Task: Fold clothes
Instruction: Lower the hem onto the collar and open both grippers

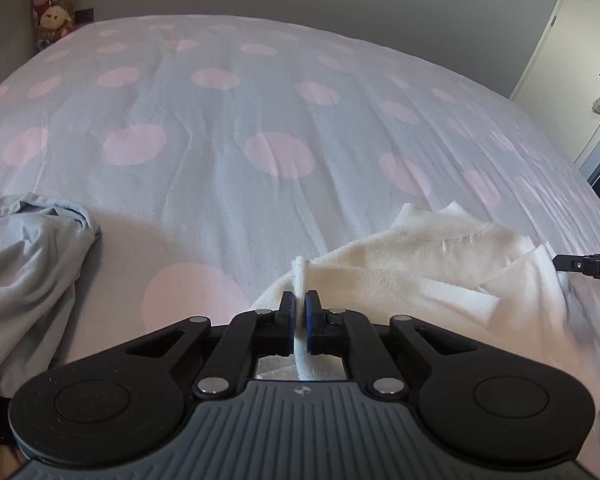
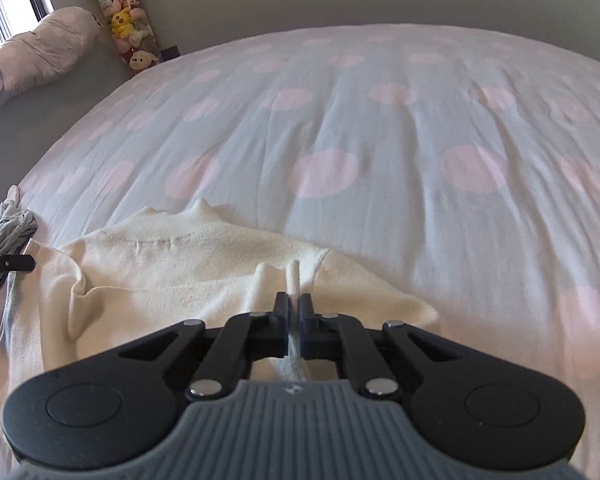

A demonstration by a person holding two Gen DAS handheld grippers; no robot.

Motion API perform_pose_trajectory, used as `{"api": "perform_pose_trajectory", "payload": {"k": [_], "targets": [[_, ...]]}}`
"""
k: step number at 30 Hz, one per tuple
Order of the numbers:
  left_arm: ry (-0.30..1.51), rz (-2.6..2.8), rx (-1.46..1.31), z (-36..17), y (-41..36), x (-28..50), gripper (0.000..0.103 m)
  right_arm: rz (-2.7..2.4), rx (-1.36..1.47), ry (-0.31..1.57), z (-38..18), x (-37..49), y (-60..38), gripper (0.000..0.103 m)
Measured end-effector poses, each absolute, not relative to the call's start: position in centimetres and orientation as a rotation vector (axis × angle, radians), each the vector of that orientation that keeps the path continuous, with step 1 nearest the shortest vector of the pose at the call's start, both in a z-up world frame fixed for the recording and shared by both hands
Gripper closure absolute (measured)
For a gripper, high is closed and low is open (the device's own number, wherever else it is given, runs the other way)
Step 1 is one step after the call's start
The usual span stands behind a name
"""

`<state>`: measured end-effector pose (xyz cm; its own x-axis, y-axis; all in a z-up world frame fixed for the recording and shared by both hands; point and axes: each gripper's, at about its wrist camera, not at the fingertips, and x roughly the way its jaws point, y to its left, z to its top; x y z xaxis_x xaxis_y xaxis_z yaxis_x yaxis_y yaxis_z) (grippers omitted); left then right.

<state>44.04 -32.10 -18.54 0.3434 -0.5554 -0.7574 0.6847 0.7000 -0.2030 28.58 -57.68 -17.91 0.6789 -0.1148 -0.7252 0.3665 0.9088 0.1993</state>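
On dotted bedspread (image 1: 228, 128): left tool (image 1: 300, 304) and right tool (image 2: 296, 306) each pinch cream garment (image 2: 172, 264) edge.

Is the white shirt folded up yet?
Not yet. The white shirt lies rumpled on the bed, each gripper, left and right, pinching an edge.

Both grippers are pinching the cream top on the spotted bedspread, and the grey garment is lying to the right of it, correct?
Not quite: the grey garment lies to the left of the cream top, as the left wrist view shows. The rest holds: left gripper and right gripper both pinch the top on the spotted bedspread.
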Motion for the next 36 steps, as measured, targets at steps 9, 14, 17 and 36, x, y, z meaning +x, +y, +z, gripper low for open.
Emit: {"api": "perform_pose_trajectory", "payload": {"k": [9,14,17,36], "targets": [[0.783,-0.797,0.095,-14.0,-29.7,42.4,0.100,-0.381,0.221,0.622,-12.1,25.4,-56.8,0.098],[0.751,-0.784,0.133,-13.6,-31.7,43.7,0.100,-0.428,0.205,0.608,-12.1,26.5,-58.4,0.098],[0.747,-0.775,0.184,-14.4,-33.5,44.8,0.100,-0.439,0.211,0.626,-13.4,27.7,-59.3,0.098],[0.856,-0.782,0.123,-17.3,-29.7,42.8,0.088,-0.428,0.348,0.704,-17.9,25.3,-60.2,0.089]]}}
